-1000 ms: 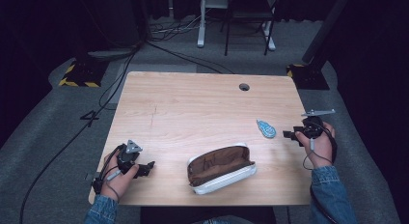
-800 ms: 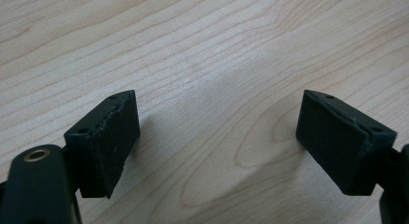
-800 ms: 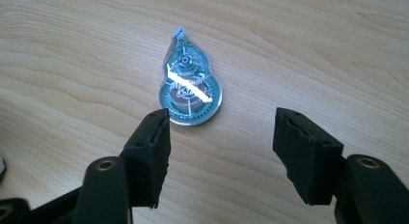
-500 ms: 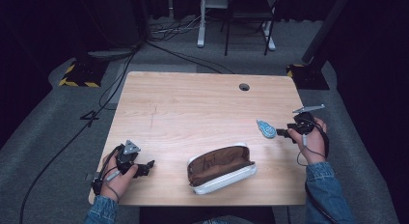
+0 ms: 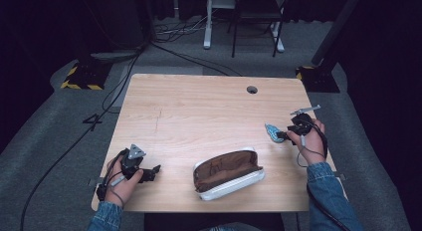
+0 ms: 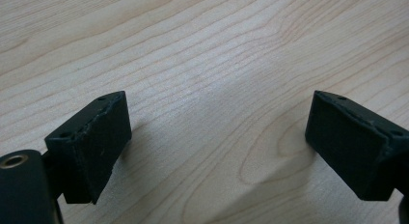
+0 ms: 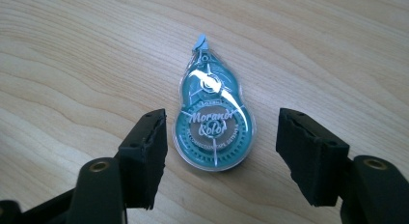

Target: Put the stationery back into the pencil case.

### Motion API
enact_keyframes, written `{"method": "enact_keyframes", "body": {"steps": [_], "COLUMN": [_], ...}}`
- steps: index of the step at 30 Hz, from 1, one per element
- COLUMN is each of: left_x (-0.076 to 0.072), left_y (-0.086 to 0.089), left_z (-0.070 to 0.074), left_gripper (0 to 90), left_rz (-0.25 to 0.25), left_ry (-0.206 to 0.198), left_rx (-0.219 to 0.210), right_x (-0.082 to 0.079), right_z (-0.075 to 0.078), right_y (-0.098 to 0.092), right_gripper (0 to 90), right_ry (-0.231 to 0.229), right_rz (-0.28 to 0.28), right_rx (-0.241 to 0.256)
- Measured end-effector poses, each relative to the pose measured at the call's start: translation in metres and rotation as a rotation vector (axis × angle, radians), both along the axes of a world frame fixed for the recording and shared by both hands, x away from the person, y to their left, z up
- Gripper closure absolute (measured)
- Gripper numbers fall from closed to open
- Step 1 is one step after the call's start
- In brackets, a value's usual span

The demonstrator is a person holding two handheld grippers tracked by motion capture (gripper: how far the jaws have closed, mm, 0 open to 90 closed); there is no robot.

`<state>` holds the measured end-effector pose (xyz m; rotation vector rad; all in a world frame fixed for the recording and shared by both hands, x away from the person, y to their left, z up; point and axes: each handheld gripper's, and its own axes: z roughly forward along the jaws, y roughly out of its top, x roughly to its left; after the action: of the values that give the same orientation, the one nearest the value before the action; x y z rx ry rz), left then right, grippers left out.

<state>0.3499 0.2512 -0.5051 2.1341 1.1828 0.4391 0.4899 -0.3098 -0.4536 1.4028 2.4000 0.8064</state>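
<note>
Correction tape (image 7: 212,120) flat on table (image 7: 72,50), between spread jaws of right claw (image 7: 222,156).

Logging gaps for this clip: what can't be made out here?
- Pencil case, high view: its inside is too dark and small to tell any contents.
- Correction tape, right gripper view: the small print on its wheel is too fine to read.
- Right gripper, high view: too small to tell whether it touches the tape.

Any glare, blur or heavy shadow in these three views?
High view: table well lit, surroundings nearly black, slightly soft. Right gripper view: sharp, white glare streaks on the correction tape's clear shell. Left gripper view: jaws cast soft shadows on the wood, grain crisp.
</note>
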Motion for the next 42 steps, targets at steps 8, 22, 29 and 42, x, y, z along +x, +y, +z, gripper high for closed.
{"method": "enact_keyframes", "body": {"steps": [8, 22, 29, 42], "left_x": [0.0, 0.001, 0.001, 0.001], "left_y": [0.0, -0.001, -0.001, -0.001], "left_z": [0.0, 0.0, 0.0, 0.0], "left_gripper": [8.5, 8.1, 7.6, 7.1], "left_rz": [0.0, 0.0, 0.002, 0.001], "left_ry": [-0.004, 0.0, 0.003, 0.003], "left_rx": [0.001, 0.001, 0.0, -0.001], "right_x": [0.007, 0.013, 0.013, 0.013], "right_z": [-0.011, -0.025, -0.026, -0.024], "right_y": [0.007, 0.015, 0.019, 0.022], "right_gripper": [35.8, 34.9, 34.1, 39.3], "right_ry": [0.019, 0.034, 0.016, 0.025], "right_rz": [0.007, 0.025, 0.024, 0.006], "right_rx": [-0.016, -0.046, -0.082, -0.088]}}
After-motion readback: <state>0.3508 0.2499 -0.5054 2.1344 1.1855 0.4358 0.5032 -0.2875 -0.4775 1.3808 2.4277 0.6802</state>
